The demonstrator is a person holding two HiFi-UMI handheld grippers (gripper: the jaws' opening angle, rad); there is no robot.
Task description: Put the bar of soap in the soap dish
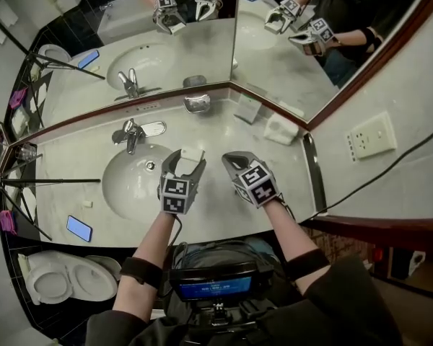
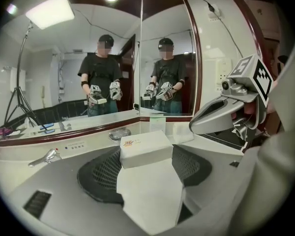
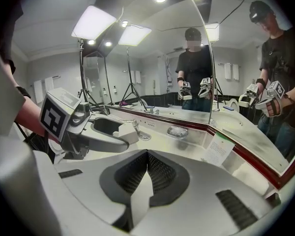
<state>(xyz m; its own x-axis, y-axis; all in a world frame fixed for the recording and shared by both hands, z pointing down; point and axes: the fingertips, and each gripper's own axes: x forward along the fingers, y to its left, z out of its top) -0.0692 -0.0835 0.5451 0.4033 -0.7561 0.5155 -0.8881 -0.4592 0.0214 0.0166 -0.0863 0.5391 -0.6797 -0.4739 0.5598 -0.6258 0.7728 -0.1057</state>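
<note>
A white boxed bar of soap (image 1: 192, 153) is clamped between the jaws of my left gripper (image 1: 185, 158), which hovers over the counter just right of the sink. In the left gripper view the box (image 2: 145, 149) fills the space between the pads. The metal soap dish (image 1: 197, 104) stands at the back of the counter against the mirror, beyond the box; it shows again as a soap dish (image 2: 119, 133) ahead of the jaws and as a soap dish (image 3: 177, 131). My right gripper (image 1: 229, 159) floats beside the left, shut with nothing in it (image 3: 146, 173).
A chrome faucet (image 1: 132, 133) and round basin (image 1: 133, 182) lie left of the grippers. A blue phone (image 1: 79, 228) rests on the counter's near left. A standing card (image 1: 247, 109) and a white folded cloth (image 1: 280, 129) sit in the mirrored corner. Tripod legs (image 1: 29, 182) cross the left edge.
</note>
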